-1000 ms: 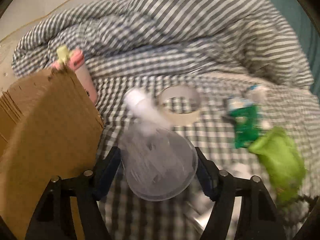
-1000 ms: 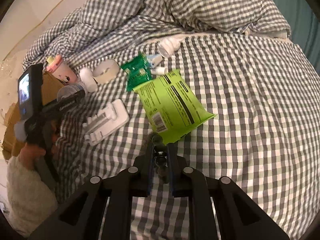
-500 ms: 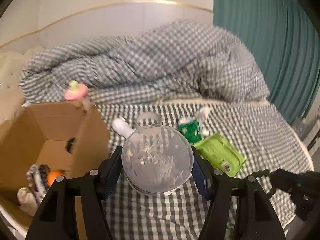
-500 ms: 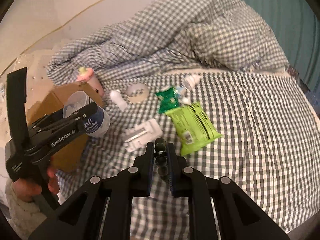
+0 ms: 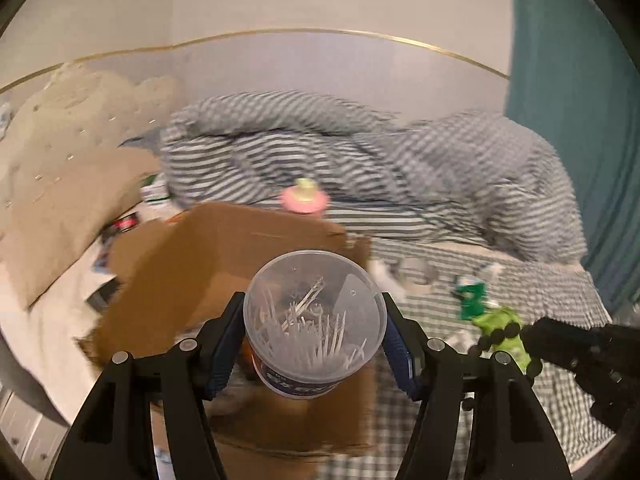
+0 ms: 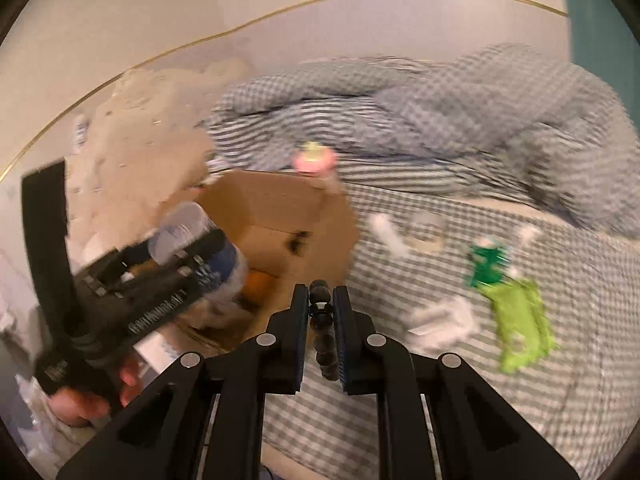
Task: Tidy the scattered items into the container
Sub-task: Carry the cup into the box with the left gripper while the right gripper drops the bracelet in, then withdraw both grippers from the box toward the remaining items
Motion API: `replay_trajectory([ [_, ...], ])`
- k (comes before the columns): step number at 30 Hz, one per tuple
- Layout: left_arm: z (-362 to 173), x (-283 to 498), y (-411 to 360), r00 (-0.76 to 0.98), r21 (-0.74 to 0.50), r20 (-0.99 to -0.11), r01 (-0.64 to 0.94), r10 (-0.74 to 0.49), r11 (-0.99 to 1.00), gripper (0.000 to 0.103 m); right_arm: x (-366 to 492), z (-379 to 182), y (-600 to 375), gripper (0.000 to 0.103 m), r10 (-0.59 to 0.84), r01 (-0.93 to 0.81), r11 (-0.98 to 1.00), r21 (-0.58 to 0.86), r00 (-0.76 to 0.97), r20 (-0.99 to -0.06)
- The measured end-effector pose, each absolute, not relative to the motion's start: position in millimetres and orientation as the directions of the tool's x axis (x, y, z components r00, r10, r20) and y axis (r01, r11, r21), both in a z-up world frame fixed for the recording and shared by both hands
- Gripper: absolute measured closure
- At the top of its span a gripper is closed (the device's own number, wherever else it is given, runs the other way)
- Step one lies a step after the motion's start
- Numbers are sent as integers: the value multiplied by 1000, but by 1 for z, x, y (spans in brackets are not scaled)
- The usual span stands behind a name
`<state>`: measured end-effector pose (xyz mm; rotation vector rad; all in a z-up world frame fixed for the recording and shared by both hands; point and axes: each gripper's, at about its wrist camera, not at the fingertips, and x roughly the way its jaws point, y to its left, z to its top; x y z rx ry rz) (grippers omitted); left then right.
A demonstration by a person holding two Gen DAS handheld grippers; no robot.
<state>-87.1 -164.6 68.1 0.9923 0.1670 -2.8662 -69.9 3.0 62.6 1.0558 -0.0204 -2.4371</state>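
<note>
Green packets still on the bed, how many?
2. A dark green packet lies on the checked sheet right of the cardboard box; a lime green packet lies just in front of it, seemingly touching. The duvet could hide others.

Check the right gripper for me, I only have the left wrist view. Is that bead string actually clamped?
Observer: Yes. The right wrist view shows the right gripper with its jaws shut on the dark bead string, which runs lengthwise between them.
Operator: The clear tub blocks my view of the box. Is it open?
Observer: Open on top. The cardboard box has an orange item on its floor.
Operator: What's behind the left gripper?
Observer: A bare hand wrapped around its handle, low at the left edge of the right wrist view.
</note>
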Motion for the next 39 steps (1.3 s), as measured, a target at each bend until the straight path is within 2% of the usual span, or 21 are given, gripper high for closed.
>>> replay_trajectory([
  [5,52,-93,-206,-757,-90,-648,193,-90,-977,38,-93,72,-60,91,-472,496,-849,181,-560,-681],
  [8,38,-100,-221,-741,-97,-665,208,-92,-973,37,-109,61,-81,91,-443,481,-861,163,-554,-704],
  [9,36,-102,-223,-741,-93,-664,211,-97,-973,37,-114,55,-84,80,-439,471,-865,170,-549,-712],
  [10,34,-101,-223,-743,-87,-662,210,-100,-974,31,-118,50,-83,67,-432,451,-874,183,-544,-720],
  [11,32,-102,-224,-744,-79,-660,208,-105,-975,18,-121,47,-81,41,-428,431,-880,197,-544,-722],
  [12,32,-100,-223,-745,-72,-658,207,-109,-976,14,-123,45,-76,36,-430,417,-884,211,-552,-715],
  [23,32,-87,-181,-760,-110,-649,124,-24,-986,6,-107,40,15,36,-279,257,-956,142,-647,-710],
  [27,28,-77,-136,-761,-97,-648,42,31,-994,3,-92,34,79,31,-218,172,-975,138,-663,-716],
  [39,10,-72,0,-732,-48,-659,-186,171,-981,3,-77,15,219,30,-145,9,-983,185,-662,-736],
])
